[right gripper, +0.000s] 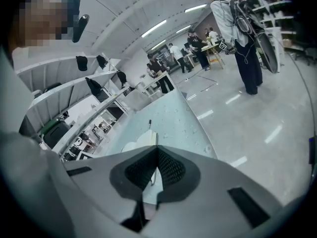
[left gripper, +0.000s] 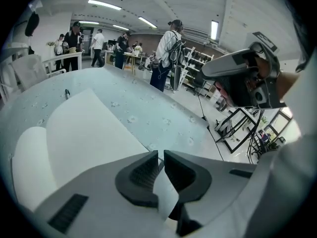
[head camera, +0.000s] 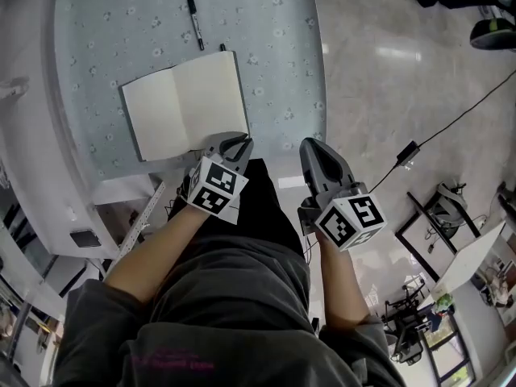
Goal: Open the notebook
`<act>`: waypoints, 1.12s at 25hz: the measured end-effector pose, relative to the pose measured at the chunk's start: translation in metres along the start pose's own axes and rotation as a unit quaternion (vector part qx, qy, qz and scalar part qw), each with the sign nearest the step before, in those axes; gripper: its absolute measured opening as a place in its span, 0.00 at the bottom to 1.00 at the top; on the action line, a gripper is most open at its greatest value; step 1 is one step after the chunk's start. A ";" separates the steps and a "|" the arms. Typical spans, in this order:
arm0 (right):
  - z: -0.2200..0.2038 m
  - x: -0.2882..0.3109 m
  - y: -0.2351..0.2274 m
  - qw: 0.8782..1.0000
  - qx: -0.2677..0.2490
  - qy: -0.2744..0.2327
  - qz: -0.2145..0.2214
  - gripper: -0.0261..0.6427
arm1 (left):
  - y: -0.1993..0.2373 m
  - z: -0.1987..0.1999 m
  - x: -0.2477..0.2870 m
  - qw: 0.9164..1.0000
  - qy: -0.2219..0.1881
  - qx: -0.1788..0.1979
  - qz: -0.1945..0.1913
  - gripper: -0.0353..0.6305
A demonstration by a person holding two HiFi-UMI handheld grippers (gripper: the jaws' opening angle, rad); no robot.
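The notebook (head camera: pixel 185 103) lies open on the pale blue flowered table (head camera: pixel 274 55), showing two blank cream pages. My left gripper (head camera: pixel 240 142) hovers at the table's near edge, just off the notebook's near right corner. In the left gripper view its jaws (left gripper: pixel 161 155) stand a narrow gap apart with nothing pinched, and the open pages (left gripper: pixel 74 128) lie just ahead. My right gripper (head camera: pixel 310 145) is off the table's right side, over the floor. Its tips (right gripper: pixel 157 150) meet, and the notebook (right gripper: pixel 141 142) shows beyond them.
A black pen (head camera: pixel 195 22) lies on the table beyond the notebook. White shelving (head camera: pixel 32 176) runs along the table's left side. A cable (head camera: pixel 451 123) crosses the shiny floor to the right, near metal stands (head camera: pixel 435 216). Several people (left gripper: pixel 168 53) stand far off.
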State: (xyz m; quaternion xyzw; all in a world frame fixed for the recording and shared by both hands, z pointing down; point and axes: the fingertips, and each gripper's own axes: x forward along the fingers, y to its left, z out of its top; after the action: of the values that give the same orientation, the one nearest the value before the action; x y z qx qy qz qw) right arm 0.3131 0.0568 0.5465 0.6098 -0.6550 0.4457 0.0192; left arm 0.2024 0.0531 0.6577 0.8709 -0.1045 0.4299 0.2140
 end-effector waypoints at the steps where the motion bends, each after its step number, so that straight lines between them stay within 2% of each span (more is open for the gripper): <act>1: 0.000 -0.002 -0.002 1.000 0.003 -0.002 -0.002 0.04 | -0.002 0.002 0.002 1.000 0.001 0.003 -0.001 0.10; 7: -0.007 -0.011 -0.013 1.000 0.017 -0.010 -0.015 0.04 | -0.007 0.010 0.009 1.000 -0.001 0.017 -0.009 0.11; 15: -0.006 -0.017 -0.016 0.999 0.022 -0.019 -0.022 0.04 | -0.010 0.029 0.001 0.999 -0.024 0.021 -0.014 0.11; 28: 0.023 0.001 0.027 0.999 -0.006 -0.035 -0.003 0.04 | 0.022 0.067 -0.049 0.996 -0.085 0.011 0.013 0.12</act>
State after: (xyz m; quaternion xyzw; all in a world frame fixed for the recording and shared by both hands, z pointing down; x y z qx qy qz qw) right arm 0.3033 0.0386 0.5180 0.6269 -0.6559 0.4205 0.0015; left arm 0.2110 0.0022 0.5890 0.9052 -0.1291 0.3579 0.1893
